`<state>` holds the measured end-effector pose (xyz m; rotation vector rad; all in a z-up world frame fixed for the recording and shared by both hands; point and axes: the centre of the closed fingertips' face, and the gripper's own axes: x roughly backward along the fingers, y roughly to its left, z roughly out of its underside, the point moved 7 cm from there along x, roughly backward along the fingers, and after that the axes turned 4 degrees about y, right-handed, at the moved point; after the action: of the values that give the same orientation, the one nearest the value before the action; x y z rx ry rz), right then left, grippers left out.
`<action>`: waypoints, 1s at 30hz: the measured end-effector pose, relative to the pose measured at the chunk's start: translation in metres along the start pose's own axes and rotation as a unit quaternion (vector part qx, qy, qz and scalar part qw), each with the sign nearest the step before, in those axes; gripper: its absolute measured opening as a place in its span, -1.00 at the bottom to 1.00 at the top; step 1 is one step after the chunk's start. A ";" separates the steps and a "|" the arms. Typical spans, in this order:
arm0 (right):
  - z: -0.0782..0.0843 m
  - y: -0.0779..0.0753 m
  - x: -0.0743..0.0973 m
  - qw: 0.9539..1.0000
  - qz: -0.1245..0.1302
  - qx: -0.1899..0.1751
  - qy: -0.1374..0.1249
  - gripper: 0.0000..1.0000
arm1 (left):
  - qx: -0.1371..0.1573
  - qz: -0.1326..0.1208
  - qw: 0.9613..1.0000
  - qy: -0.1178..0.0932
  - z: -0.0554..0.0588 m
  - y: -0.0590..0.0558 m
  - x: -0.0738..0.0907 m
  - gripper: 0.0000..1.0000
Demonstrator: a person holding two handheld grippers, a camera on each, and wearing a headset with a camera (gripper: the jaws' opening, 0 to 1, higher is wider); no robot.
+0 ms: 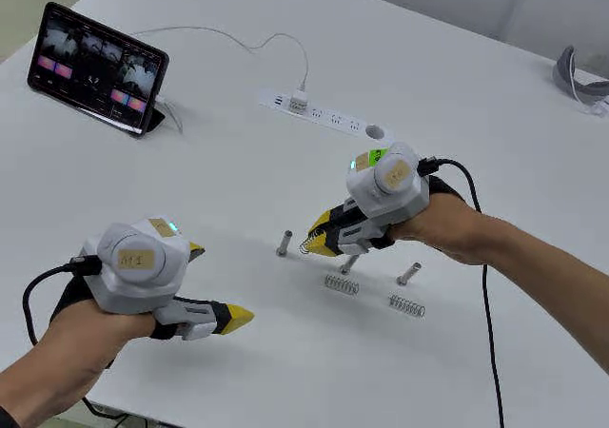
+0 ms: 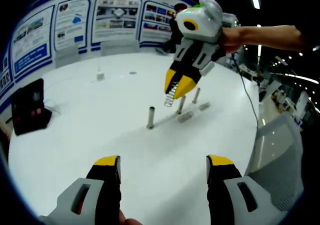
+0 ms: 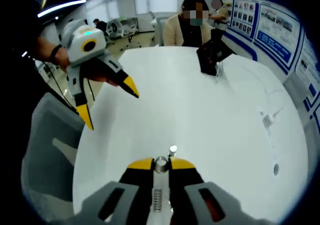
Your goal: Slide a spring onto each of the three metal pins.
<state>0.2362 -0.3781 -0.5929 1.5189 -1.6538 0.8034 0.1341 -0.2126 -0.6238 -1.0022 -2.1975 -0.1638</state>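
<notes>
right gripper (image 1: 317, 243): jaws pressed together on the held spring (image 2: 171, 96); most of the coil hangs free below the yellow tips, above the table (image 1: 190, 162)
left gripper (image 2: 163, 161): jaws spread, nothing between them; low over the table, well apart from the parts
pins: three, upright and bare; first pin (image 1: 284, 243) just beside the held spring; second pin (image 1: 349, 264) partly behind the right gripper; third pin (image 1: 408, 274) beyond it
loose springs: two, lying flat; near spring (image 1: 341, 283) beside the second pin; far spring (image 1: 406, 305) near the third pin
handling (judgement): thin wire coil, light, soft along its axis; likely to buckle or flick out under a hard squeeze; round, so may roll between the pads
hold (judgement): pinch across the coil near its upper end; keep the lower mouth free and in line with the pin top
pins (judgement): stiff; cannot tell whether fixed, so avoid side loads
</notes>
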 end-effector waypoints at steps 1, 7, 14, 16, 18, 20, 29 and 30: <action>-0.001 -0.002 -0.001 1.000 0.002 0.001 0.000 -0.75 | 0.000 0.000 1.000 -0.001 0.000 0.001 0.000 0.42; -0.006 -0.012 -0.006 1.000 0.008 0.003 0.003 -0.75 | 0.010 -0.005 1.000 -0.002 0.002 0.005 0.003 0.41; -0.010 -0.017 -0.013 1.000 0.005 0.005 0.005 -0.75 | 0.016 -0.007 1.000 -0.002 0.006 0.008 0.006 0.40; -0.011 -0.018 -0.014 1.000 0.004 0.005 0.006 -0.75 | 0.019 -0.009 1.000 -0.002 0.006 0.009 0.007 0.40; -0.012 -0.017 -0.015 1.000 0.003 0.004 0.006 -0.75 | 0.020 -0.010 1.000 -0.003 0.006 0.010 0.008 0.39; -0.012 -0.019 -0.017 1.000 0.002 0.005 0.008 -0.75 | 0.020 -0.011 1.000 -0.003 0.006 0.010 0.008 0.40; -0.013 -0.021 -0.026 1.000 -0.007 0.013 0.017 -0.75 | 0.024 -0.011 1.000 -0.004 0.005 0.013 0.009 0.41; -0.013 -0.020 -0.027 1.000 -0.008 0.014 0.019 -0.75 | 0.024 -0.011 1.000 -0.004 0.005 0.013 0.009 0.41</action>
<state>0.2581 -0.3551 -0.6097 1.5262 -1.6070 0.8447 0.1364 -0.1961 -0.6237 -0.9554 -2.2103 -0.1161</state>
